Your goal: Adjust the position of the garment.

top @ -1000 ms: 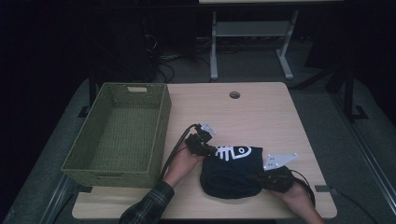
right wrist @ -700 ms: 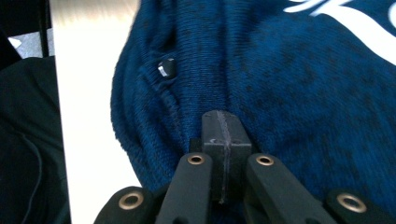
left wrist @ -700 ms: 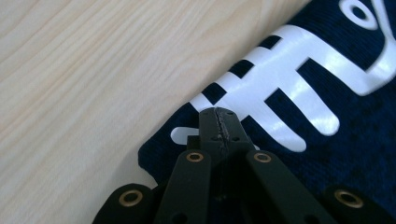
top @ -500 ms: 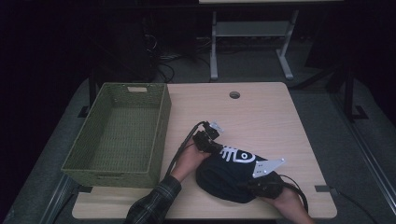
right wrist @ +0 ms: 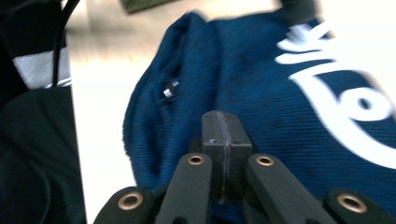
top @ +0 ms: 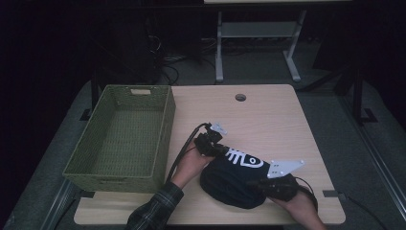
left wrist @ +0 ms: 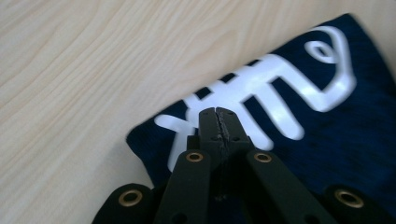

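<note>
Left gripper [top: 212, 143] at the upper left corner of a dark blue garment [top: 234, 179], jaws pressed fully together, tips lying on the white fish-bone print [left wrist: 261, 88]; in the left gripper view no cloth seen caught between the jaws, only the print beneath them. Right gripper [top: 268, 184] at the garment's lower right edge, jaws likewise closed tight, pointing across the blue knit in the right gripper view; whether any fabric is pinched there cannot be told. Grey three-cornered plate atop the right gripper, lying over the garment's right side in the high view.

Garment bunched into a rounded heap on the wooden table [top: 268, 120], near the front edge, between the two hands, print facing up. Small silver stud [right wrist: 171, 88] visible on a fold of the cloth in the right gripper view.

Green woven basket [top: 143, 91] standing on the left part of the table, well apart from the garment, nothing seen inside. Left forearm in a plaid sleeve [top: 155, 211] entering from the bottom edge, cable trailing from the left gripper beside it. Round hole [top: 240, 97] in the tabletop near the far edge.
</note>
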A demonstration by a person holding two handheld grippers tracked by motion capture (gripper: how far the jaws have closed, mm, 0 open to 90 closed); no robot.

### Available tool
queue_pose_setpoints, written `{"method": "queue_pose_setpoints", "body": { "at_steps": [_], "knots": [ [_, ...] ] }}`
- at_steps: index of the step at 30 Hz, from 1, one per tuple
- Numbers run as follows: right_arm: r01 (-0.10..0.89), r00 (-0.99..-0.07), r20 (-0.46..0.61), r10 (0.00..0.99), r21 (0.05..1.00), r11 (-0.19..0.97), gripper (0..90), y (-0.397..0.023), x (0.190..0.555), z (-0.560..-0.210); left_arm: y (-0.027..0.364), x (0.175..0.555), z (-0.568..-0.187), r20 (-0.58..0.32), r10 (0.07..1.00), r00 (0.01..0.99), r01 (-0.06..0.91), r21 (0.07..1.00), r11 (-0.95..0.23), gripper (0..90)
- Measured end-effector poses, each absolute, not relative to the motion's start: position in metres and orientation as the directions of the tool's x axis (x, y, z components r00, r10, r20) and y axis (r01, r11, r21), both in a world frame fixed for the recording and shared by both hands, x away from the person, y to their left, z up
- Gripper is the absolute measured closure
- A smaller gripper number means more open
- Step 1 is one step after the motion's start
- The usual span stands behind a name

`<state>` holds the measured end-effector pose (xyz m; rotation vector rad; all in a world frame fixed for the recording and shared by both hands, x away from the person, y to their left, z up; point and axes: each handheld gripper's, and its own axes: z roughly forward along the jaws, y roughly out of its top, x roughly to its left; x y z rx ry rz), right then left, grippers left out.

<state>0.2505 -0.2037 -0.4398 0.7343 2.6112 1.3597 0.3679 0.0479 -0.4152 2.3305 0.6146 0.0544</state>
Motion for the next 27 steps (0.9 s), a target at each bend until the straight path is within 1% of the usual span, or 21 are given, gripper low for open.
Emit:
{"method": "queue_pose_setpoints", "body": {
  "at_steps": [4, 7, 10, 16, 18, 19, 21, 24, 27],
  "knots": [
    [0.383, -0.846, 0.104, 0.524, 0.802, 0.458, 89.5, -0.218, 0.252, -0.436, 0.058, 0.348, -0.411, -0.143, 0.424, 0.894, 0.408, 0.649, -0.642, 86.5],
    [0.414, -0.828, 0.096, 0.552, 0.769, 0.487, 89.6, -0.22, 0.257, -0.446, 0.061, 0.34, -0.416, -0.133, 0.424, 0.896, 0.406, 0.631, -0.661, 83.5],
    [0.437, -0.823, 0.101, 0.558, 0.741, 0.51, 89.6, -0.217, 0.261, -0.456, 0.059, 0.34, -0.424, -0.136, 0.429, 0.893, 0.416, 0.614, -0.671, 82.6],
    [0.452, -0.824, 0.111, 0.556, 0.721, 0.526, 89.7, -0.211, 0.261, -0.463, 0.054, 0.34, -0.432, -0.091, 0.428, 0.899, 0.396, 0.585, -0.708, 83.1],
    [0.445, -0.828, 0.101, 0.552, 0.717, 0.536, 89.7, -0.209, 0.26, -0.463, 0.054, 0.341, -0.432, -0.095, 0.427, 0.899, 0.398, 0.586, -0.706, 83.1],
    [0.447, -0.827, 0.101, 0.554, 0.717, 0.536, 89.6, -0.208, 0.26, -0.462, 0.056, 0.342, -0.431, -0.111, 0.425, 0.898, 0.404, 0.589, -0.7, 82.4],
    [0.435, -0.827, 0.092, 0.555, 0.73, 0.527, 87.2, -0.21, 0.259, -0.46, 0.059, 0.341, -0.428, -0.145, 0.43, 0.891, 0.424, 0.604, -0.675, 77.3],
    [0.419, -0.82, 0.087, 0.566, 0.764, 0.49, 82.1, -0.219, 0.254, -0.453, 0.064, 0.341, -0.42, -0.144, 0.44, 0.886, 0.429, 0.612, -0.664, 71.1],
    [0.411, -0.797, 0.065, 0.6, 0.787, 0.46, 71.3, -0.228, 0.248, -0.448, 0.07, 0.342, -0.414, -0.142, 0.461, 0.876, 0.444, 0.612, -0.654, 62.7]
  ]
}}
